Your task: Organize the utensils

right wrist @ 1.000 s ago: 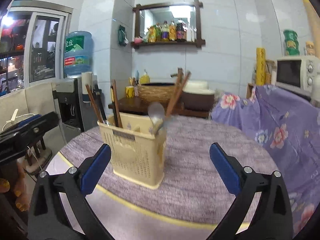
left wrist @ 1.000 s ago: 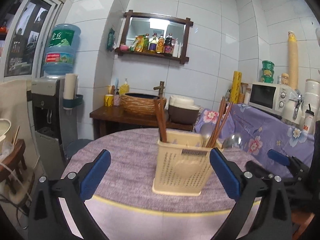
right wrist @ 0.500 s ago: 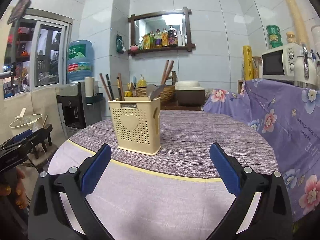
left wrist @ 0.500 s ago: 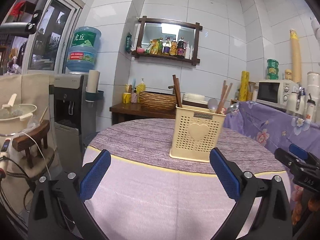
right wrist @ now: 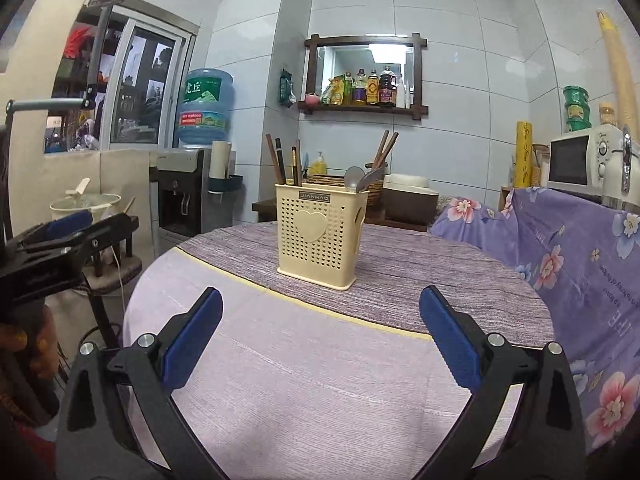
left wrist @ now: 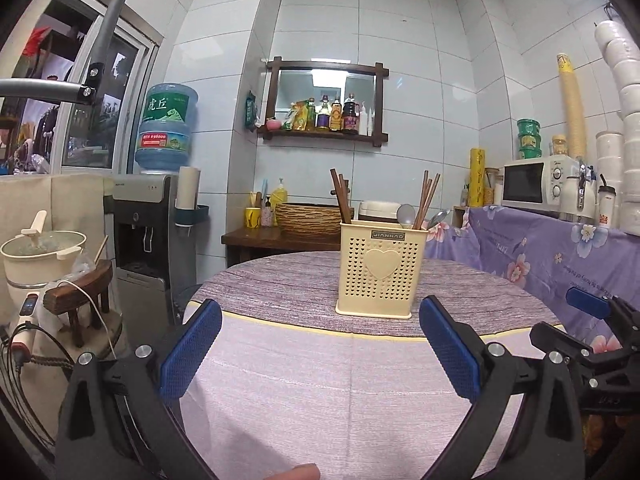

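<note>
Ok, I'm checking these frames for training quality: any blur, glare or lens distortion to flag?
Left wrist view: sharp, evenly lit; fisheye bends the wall tiles and darkens the corners; the mirror reflects a ceiling light. Right wrist view: equally sharp on the utensil basket, same curved edges, and a bright patch in the mirror.

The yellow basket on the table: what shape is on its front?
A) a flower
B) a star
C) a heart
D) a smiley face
C: the basket has a solid heart in the middle of its holed front wall, seen in both views, with chopsticks and spoons standing in it.
</note>
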Action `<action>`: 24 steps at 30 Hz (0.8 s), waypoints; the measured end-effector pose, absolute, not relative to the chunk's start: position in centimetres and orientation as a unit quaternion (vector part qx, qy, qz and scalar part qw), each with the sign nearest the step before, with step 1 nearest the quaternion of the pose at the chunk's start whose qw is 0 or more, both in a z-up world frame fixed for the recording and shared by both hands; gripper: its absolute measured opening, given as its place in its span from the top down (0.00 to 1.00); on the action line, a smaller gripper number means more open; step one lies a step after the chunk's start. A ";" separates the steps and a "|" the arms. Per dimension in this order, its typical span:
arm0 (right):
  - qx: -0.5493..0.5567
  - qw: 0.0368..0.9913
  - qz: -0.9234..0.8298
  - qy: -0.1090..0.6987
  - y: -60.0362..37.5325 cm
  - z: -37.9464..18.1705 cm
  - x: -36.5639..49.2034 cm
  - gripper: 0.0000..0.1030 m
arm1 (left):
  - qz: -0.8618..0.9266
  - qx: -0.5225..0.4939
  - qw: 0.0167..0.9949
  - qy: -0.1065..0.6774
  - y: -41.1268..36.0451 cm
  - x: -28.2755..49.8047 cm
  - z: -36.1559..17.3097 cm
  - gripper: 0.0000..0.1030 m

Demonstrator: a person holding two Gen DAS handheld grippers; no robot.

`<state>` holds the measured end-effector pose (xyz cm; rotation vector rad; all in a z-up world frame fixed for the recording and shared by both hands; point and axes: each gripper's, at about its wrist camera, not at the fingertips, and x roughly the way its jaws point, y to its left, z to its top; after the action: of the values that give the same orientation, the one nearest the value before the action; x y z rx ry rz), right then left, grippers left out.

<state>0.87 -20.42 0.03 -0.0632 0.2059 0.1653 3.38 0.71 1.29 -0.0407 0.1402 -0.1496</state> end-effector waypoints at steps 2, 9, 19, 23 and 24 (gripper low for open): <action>-0.030 0.991 0.083 0.101 -20.5 0.1 0.9 0.06 | -0.078 -0.018 0.994 0.069 0.6 3.2 1.3 0.05; -0.021 0.991 0.083 0.099 -20.9 0.3 0.9 0.06 | -0.086 -0.018 0.994 0.069 0.4 3.1 1.2 0.05; -0.017 0.991 0.083 0.099 -21.0 0.4 0.9 0.06 | -0.085 -0.019 0.994 0.073 0.3 3.0 0.9 0.05; -0.018 0.991 0.084 0.100 -21.0 0.4 1.0 0.06 | -0.090 -0.029 0.993 0.074 0.5 3.0 0.9 0.05; -0.018 0.991 0.084 0.100 -21.0 0.4 1.0 0.06 | -0.089 -0.029 0.993 0.073 0.5 2.9 0.9 0.05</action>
<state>0.96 -21.01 0.44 -0.0363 0.2008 0.1693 2.92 0.54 0.93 -0.0576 0.1465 -0.1793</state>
